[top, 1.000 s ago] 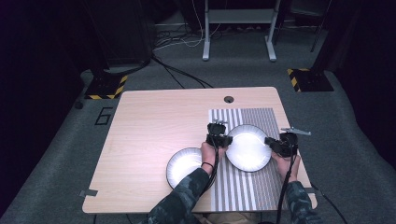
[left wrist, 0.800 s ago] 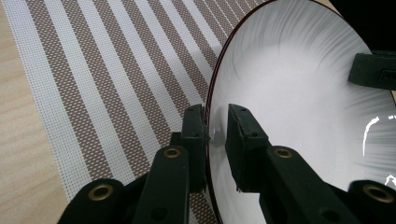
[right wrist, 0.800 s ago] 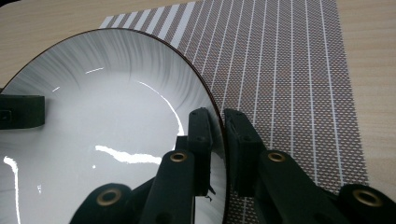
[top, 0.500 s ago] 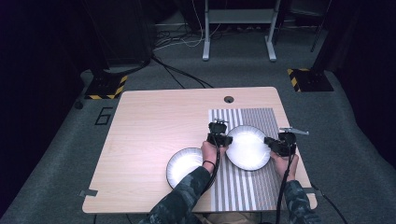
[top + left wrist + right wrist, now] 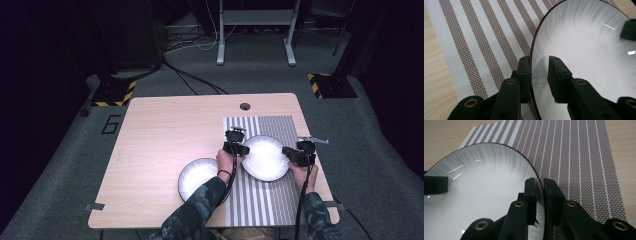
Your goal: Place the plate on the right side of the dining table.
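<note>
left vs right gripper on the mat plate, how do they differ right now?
The left gripper straddles the plate's rim with a clear gap at its inner jaw, which has just been opening; the right gripper is clamped tight on the rim. The left one works the plate's left edge, the right its right edge. Both have one jaw inside and one outside the rim, over the striped mat.

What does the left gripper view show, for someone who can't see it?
The left gripper straddles the rim of a white plate; its jaws have just been opening, one jaw inside standing off the rim. The plate sits on a striped placemat.
</note>
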`<state>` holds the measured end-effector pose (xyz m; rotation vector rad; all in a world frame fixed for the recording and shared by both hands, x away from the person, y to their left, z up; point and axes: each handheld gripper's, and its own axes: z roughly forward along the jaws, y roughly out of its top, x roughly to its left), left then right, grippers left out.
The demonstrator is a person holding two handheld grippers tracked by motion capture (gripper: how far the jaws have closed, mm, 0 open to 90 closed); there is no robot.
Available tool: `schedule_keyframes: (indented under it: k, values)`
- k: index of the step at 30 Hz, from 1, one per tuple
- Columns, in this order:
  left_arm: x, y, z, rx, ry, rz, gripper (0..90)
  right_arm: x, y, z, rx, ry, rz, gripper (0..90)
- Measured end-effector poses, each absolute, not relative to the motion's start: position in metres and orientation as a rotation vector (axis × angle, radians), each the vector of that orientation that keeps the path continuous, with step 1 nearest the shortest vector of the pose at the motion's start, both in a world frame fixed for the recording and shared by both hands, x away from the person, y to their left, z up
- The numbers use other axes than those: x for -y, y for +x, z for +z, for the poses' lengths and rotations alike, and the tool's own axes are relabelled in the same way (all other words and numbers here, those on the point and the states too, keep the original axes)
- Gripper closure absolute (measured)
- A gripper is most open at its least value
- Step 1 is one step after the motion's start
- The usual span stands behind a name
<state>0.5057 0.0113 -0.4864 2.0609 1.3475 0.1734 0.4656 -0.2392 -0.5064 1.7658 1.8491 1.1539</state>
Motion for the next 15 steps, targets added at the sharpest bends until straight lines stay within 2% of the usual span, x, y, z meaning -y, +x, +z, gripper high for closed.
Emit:
schedule_keyframes:
  k: [6, 10, 15]
  values:
    - [-0.0098, 0.5073, -0.4887, -1.358, 2.094, 0.172, 67.0, 0.2368, 0.4672, -0.5052, -1.853, 1.758, 1.138, 81.7]
    - [-0.0074, 0.5081, -0.4917, -1.371, 2.111, 0.148, 60.4, 0.2352, 0.468, -0.5047, -1.854, 1.768, 1.132, 81.8]
    - [-0.005, 0.5071, -0.4905, -1.364, 2.119, 0.152, 49.7, 0.2336, 0.4685, -0.5058, -1.869, 1.773, 1.135, 72.7]
